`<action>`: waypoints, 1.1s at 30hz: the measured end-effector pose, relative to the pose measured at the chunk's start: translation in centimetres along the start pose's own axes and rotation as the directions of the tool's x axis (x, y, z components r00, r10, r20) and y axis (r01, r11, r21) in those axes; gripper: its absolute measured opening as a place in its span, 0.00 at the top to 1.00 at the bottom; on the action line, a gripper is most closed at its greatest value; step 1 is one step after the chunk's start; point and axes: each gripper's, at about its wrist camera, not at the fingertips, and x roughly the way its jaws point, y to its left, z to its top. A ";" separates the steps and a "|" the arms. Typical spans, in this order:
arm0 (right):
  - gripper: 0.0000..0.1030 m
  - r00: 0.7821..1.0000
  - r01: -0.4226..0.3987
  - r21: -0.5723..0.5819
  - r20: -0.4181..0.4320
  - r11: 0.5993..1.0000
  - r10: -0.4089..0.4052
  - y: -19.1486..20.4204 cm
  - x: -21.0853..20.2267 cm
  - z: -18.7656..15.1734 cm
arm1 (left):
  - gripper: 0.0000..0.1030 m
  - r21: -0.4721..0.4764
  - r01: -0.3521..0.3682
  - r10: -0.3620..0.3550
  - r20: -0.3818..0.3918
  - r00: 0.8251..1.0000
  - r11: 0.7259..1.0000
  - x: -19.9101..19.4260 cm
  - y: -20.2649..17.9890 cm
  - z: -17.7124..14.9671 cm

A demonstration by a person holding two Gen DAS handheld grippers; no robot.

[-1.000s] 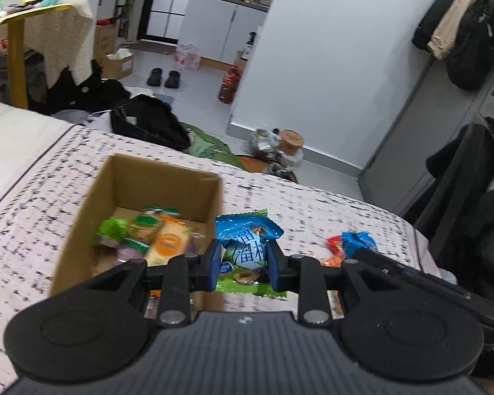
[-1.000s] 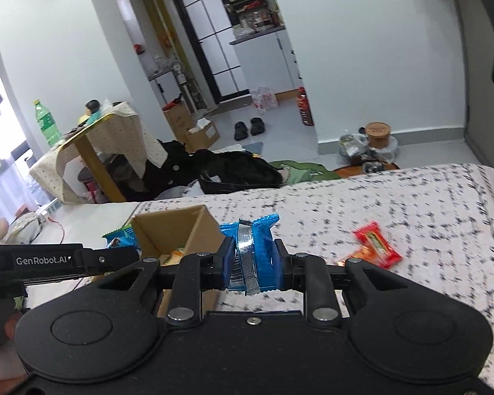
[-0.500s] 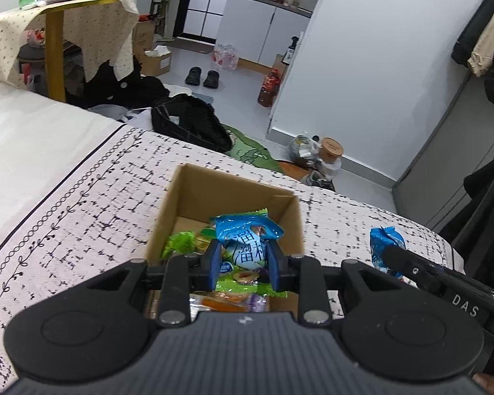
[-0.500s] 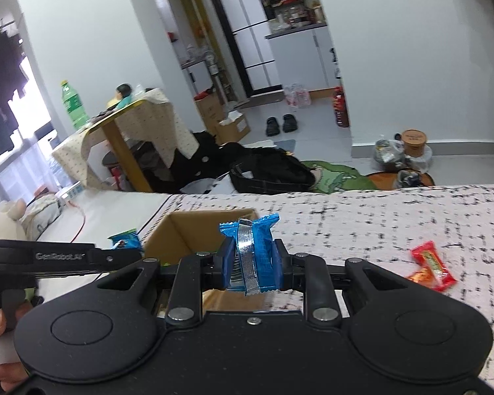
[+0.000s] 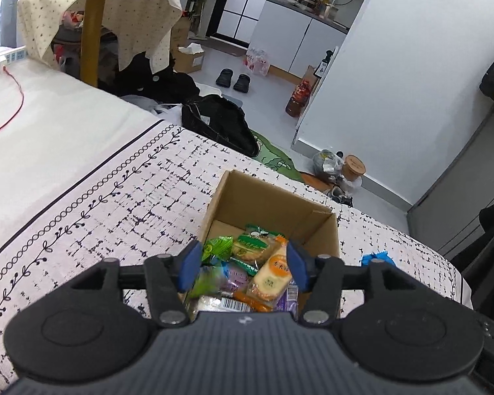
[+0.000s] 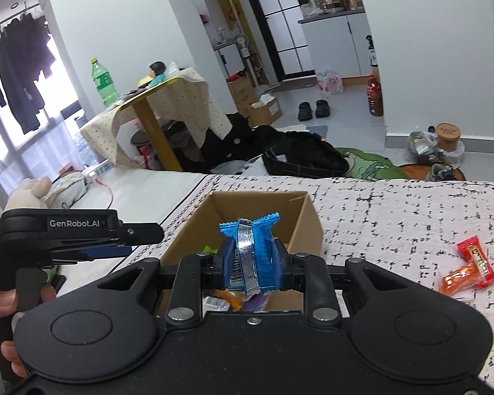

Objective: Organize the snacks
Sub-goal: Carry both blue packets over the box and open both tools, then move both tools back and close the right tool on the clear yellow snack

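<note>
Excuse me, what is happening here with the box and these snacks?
A person is sorting snacks into a box on the bed. The left tongs are open over the box. The right tongs grip a blue packet above it. Two red packets lie on the cover.

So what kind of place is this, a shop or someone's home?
Most likely a small lived-in apartment: shoes on the floor, kitchen cabinets through the doorway, clothes hanging by the window.
</note>
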 end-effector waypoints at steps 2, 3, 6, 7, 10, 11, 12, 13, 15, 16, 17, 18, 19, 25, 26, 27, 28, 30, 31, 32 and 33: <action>0.77 1.000 -0.016 0.001 -0.007 1.000 0.016 0.3 0.1 0.0 | 0.42 -0.010 0.001 -0.001 -0.003 1.000 1.000 -0.2 0.1 -0.2; 0.76 1.000 -0.027 0.002 -0.012 1.000 0.027 0.4 0.2 -0.1 | 0.41 -0.013 0.001 -0.001 -0.003 1.000 1.000 -0.3 0.2 -0.3; 0.73 0.997 -0.064 -0.006 -0.036 0.998 0.064 0.8 0.5 -0.3 | 0.36 -0.014 -0.001 0.001 -0.004 1.000 1.000 -0.5 0.3 -0.5; 0.73 0.997 -0.071 -0.008 -0.044 0.997 0.071 1.0 0.6 -0.5 | 0.35 -0.014 -0.003 0.003 -0.004 1.000 1.000 -0.6 0.3 -0.5; 0.73 0.997 -0.066 0.008 -0.044 0.998 0.066 0.5 0.3 -0.5 | 0.32 -0.018 -0.007 0.007 -0.001 1.000 1.000 -0.7 0.3 -0.6; 0.73 0.998 -0.057 0.021 -0.038 0.998 0.058 0.2 0.0 -0.5 | 0.32 -0.020 -0.009 0.009 -0.001 1.000 1.000 -0.7 0.3 -0.7; 0.73 0.998 -0.048 0.035 -0.031 0.998 0.049 -0.2 -0.3 -0.4 | 0.30 -0.023 -0.010 0.010 -0.002 1.000 1.000 -0.8 0.3 -0.8; 0.73 0.999 -0.037 0.049 -0.024 0.998 0.038 -0.7 -0.6 -0.4 | 0.27 -0.025 -0.010 0.010 -0.002 1.000 1.000 -0.8 0.3 -0.8; 0.72 1.000 -0.018 0.070 -0.014 0.997 0.019 -1.5 -1.0 -0.4 | 0.25 -0.027 -0.008 0.008 -0.004 1.000 1.000 -0.7 0.2 -1.0; 0.72 1.000 -0.010 0.079 -0.011 0.997 0.011 -1.9 -1.3 -0.4 | 0.24 -0.028 -0.007 0.007 -0.008 1.000 1.000 -0.7 0.1 -1.1; 0.72 1.000 -0.002 0.086 -0.010 0.996 0.003 -2.3 -1.5 -0.6 | 0.24 -0.028 -0.007 0.007 -0.012 1.000 1.000 -0.6 -0.1 -1.1; 0.71 1.000 0.006 0.094 -0.008 0.996 -0.006 -2.7 -1.9 -0.7 | 0.23 -0.028 -0.006 0.005 -0.017 1.000 1.000 -0.5 -0.2 -1.3; 0.70 1.000 0.013 0.100 -0.007 0.995 -0.012 -3.1 -2.0 -0.9 | 0.22 -0.027 -0.005 0.004 -0.021 1.000 1.000 -0.4 -0.4 -1.4; 0.61 0.998 0.069 0.152 0.002 0.986 -0.070 -5.8 -4.1 -2.2 | 0.12 0.000 0.015 -0.015 -0.043 0.999 1.000 0.2 -2.1 -2.4; 0.59 0.997 0.078 0.158 0.000 0.984 -0.079 -6.1 -4.4 -2.4 | 0.11 0.003 0.019 -0.019 -0.047 0.999 1.000 0.3 -2.5 -2.6; 0.57 0.996 0.087 0.164 0.000 0.983 -0.088 -6.6 -4.7 -2.6 | 0.10 0.007 0.025 -0.024 -0.051 0.998 1.000 0.4 -2.8 -2.8; 0.56 0.995 0.095 0.171 0.001 0.981 -0.097 -7.0 -5.1 -2.8 | 0.10 0.010 0.030 -0.030 -0.055 0.998 0.999 0.5 -3.1 -3.0; 0.51 0.993 0.113 0.182 0.002 0.977 -0.116 -7.7 -5.7 -3.2 | 0.09 0.021 0.045 -0.043 -0.064 0.997 0.999 0.6 -4.0 -3.4; 0.50 0.992 0.122 0.186 0.004 0.975 -0.125 -8.1 -6.1 -3.4 | 0.09 0.027 0.051 -0.049 -0.067 0.997 0.998 0.7 -4.4 -3.6; 0.48 0.991 0.129 0.188 0.005 0.974 -0.132 -8.5 -6.4 -3.5 | 0.09 0.033 0.060 -0.057 -0.071 0.996 0.998 0.8 -4.8 -3.8; 0.47 0.990 0.136 0.190 0.007 0.972 -0.140 -8.8 -6.7 -3.6 | 0.08 0.039 0.067 -0.064 -0.075 0.995 0.997 0.8 -5.2 -4.0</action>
